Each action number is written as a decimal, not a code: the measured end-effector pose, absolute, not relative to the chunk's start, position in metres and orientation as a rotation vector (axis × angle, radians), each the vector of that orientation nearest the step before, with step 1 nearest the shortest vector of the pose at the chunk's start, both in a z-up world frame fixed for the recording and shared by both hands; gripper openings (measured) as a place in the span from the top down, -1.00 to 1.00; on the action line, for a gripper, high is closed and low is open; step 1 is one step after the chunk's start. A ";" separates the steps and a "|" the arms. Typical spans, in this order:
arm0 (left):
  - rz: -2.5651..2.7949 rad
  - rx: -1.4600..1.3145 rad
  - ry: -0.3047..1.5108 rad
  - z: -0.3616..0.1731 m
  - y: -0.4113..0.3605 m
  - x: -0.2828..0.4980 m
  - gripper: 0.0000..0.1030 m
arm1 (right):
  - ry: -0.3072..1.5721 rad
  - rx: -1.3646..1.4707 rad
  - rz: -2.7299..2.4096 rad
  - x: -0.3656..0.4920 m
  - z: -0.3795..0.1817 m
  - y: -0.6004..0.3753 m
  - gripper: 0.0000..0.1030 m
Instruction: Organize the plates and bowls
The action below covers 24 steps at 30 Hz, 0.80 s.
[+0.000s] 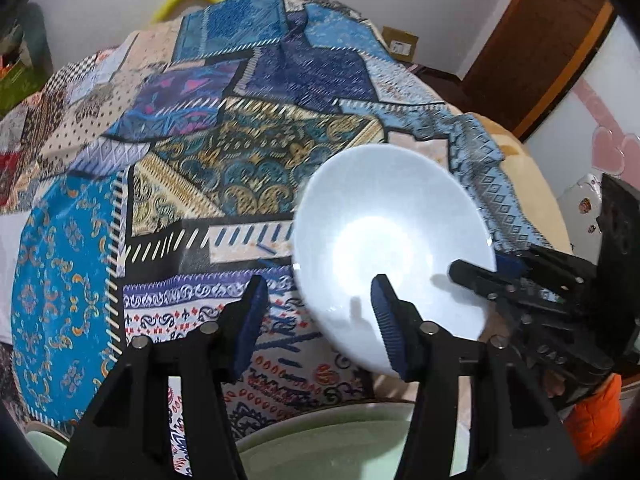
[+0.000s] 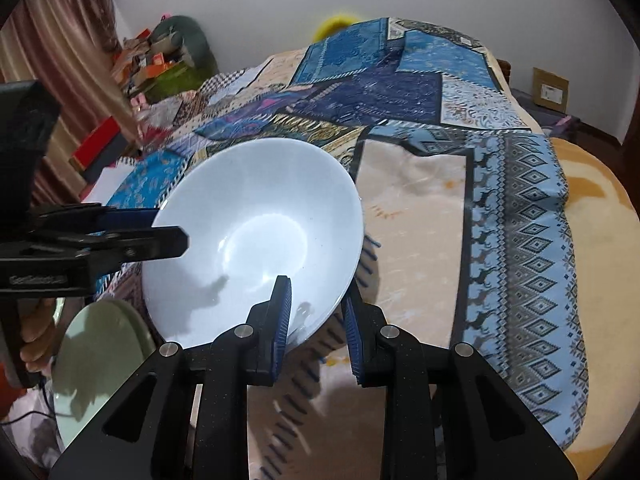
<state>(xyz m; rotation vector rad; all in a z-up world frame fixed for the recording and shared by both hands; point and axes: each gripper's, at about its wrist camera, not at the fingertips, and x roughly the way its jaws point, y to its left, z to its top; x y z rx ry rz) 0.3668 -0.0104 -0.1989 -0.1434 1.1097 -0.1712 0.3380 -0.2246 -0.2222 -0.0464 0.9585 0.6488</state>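
My right gripper (image 2: 316, 320) is angled down, jaws pinched on the near rim of the white bowl (image 2: 256, 232), one pad inside the wall and one outside. My left gripper (image 1: 320, 328) also points down, jaws parted: one finger (image 1: 386, 312) sits over the bowl's inside, the other clear of it, nothing clamped. Bare fingers (image 2: 34, 344) wrap the left handle.

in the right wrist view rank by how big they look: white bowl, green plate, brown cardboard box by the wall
1. round white bowl
2. pale green plate, though partly hidden and close to the camera
3. brown cardboard box, far off, so smallness unsure
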 end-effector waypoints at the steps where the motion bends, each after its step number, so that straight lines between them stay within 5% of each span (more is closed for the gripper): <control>1: -0.172 -0.145 1.115 -0.201 -0.009 0.367 0.07 | 0.966 -0.042 0.647 0.339 -0.222 -0.225 0.49; 9: -0.225 -0.130 1.136 -0.207 -0.023 0.376 0.43 | 0.993 0.021 0.602 0.355 -0.223 -0.228 0.45; 24: -0.208 -0.122 1.102 -0.191 -0.023 0.356 0.44 | 0.930 0.024 0.579 0.335 -0.203 -0.222 0.52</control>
